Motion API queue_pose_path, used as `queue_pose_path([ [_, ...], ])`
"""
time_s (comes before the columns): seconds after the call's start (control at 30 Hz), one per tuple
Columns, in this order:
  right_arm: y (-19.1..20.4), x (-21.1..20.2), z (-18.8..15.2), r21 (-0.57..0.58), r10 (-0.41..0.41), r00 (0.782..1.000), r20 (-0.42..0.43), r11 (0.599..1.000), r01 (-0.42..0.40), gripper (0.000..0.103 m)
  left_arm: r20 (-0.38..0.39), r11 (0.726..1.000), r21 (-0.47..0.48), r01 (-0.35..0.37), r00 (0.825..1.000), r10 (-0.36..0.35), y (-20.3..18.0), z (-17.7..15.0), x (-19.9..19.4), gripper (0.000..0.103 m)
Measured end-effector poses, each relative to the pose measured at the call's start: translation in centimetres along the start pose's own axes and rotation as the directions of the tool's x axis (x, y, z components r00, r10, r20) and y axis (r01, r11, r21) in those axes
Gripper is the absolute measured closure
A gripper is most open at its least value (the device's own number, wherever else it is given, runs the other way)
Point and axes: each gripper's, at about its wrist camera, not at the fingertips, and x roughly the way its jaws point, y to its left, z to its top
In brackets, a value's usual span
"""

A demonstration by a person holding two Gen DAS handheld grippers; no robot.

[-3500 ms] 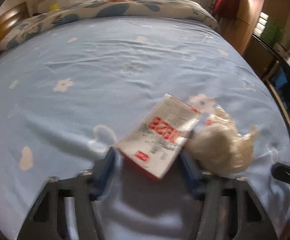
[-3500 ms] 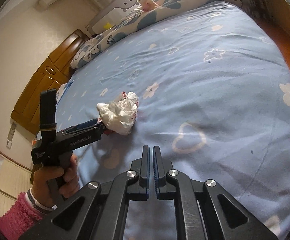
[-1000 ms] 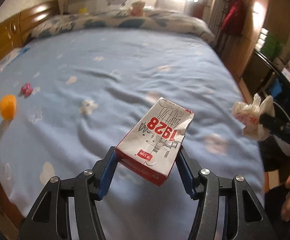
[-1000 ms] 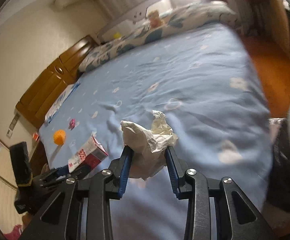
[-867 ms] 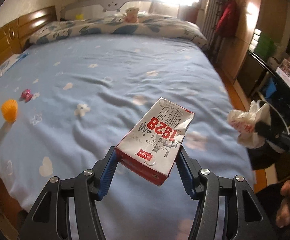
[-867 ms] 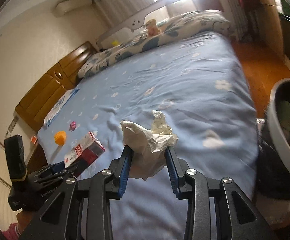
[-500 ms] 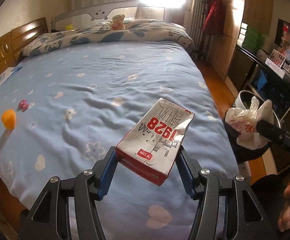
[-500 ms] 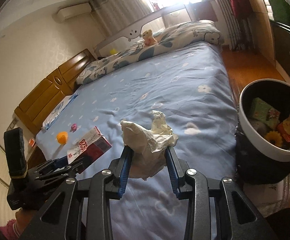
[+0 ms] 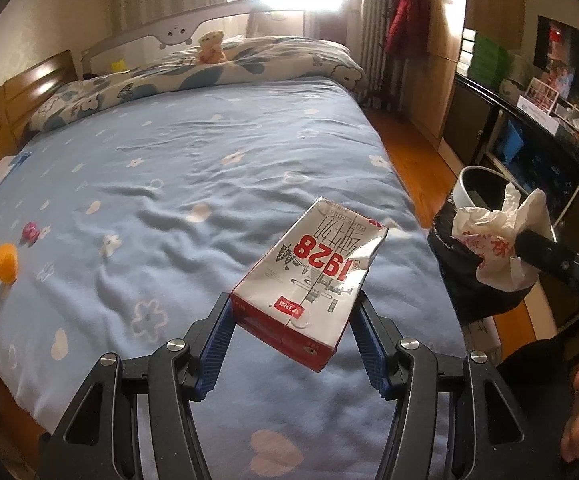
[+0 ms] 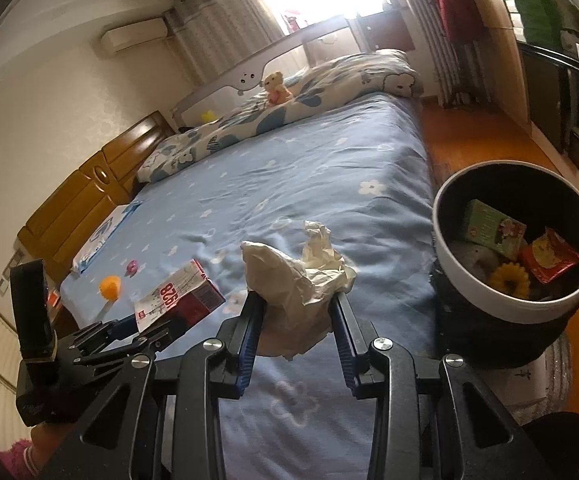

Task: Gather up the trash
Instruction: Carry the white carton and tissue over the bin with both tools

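Grippers: two. The left black two-finger gripper with blue pads (image 9: 293,344) and the right black two-finger gripper with blue pads (image 10: 295,334).

Trash in hand: two pieces.
- One white-and-red milk carton printed "1928" (image 9: 313,280).
- One crumpled white plastic bag (image 10: 297,280).

Bins: one round white-rimmed, black-lined trash bin (image 10: 449,256) at 3 o'clock in the right wrist view, holding at least four items:
- One green printed box (image 10: 489,230).
- One red snack wrapper (image 10: 551,256).
- One yellow flower-shaped ring (image 10: 507,280).
- One grey lump (image 10: 473,258).

Small things on the blue flowered bedsheet (image 9: 209,152), at 9 o'clock in the left wrist view: two.
- One orange ball (image 9: 4,262).
- One small pink object (image 9: 30,232).

Plush toys: one cream teddy bear (image 9: 210,46) at 12 o'clock.
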Motion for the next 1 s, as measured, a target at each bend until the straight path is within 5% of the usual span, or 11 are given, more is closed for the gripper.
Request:
queue_pose_path([
  [1.0, -7.0, -3.0, 1.4, 0.08, -0.126, 0.992, 0.011, 0.989, 0.125, 0.067, -0.002, 0.991, 0.125, 0.056, 0.998, -0.056, -6.2, 3.1, 3.4, 0.046],
])
